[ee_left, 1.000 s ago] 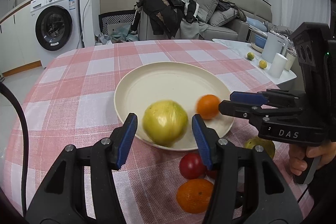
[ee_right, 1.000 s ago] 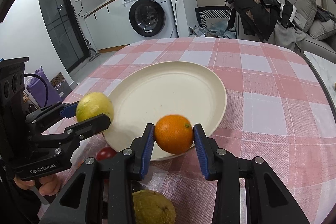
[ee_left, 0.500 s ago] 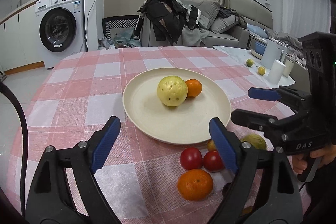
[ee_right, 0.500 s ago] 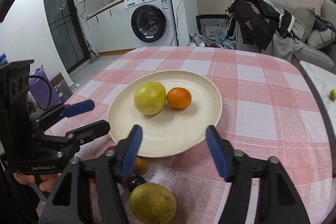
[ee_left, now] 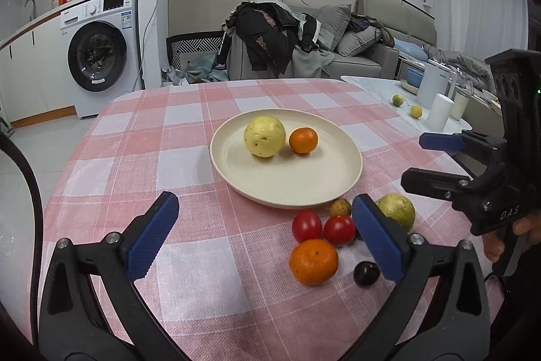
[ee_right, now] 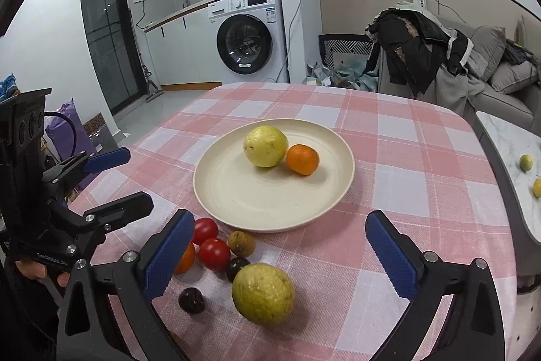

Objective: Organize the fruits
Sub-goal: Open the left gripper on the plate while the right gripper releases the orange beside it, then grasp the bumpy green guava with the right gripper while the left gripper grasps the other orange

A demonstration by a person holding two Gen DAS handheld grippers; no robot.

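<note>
A cream plate [ee_left: 304,185] [ee_right: 236,198] on the pink checked tablecloth holds a yellow guava [ee_left: 264,136] [ee_right: 265,146] and a small orange [ee_left: 303,140] [ee_right: 302,159], touching. In front of the plate lie two red tomatoes [ee_left: 306,225] [ee_right: 213,253], an orange [ee_left: 313,261], a green guava [ee_left: 396,211] [ee_right: 263,293], dark plums [ee_left: 366,273] [ee_right: 191,300] and a small brownish fruit [ee_right: 241,243]. My left gripper [ee_left: 267,239] is open and empty, back from the plate. My right gripper [ee_right: 287,256] is open and empty above the loose fruits.
A white side table [ee_left: 378,87] at the right carries a kettle [ee_left: 434,83], cups and two small limes [ee_left: 416,111]. The tablecloth's edges drop off at left and far side. A washing machine [ee_left: 101,53] and a sofa with clothes [ee_left: 270,36] stand behind.
Both grippers let go of the yellow guava and the small orange on the plate, opened wide and pulled back toward the near table edge.
</note>
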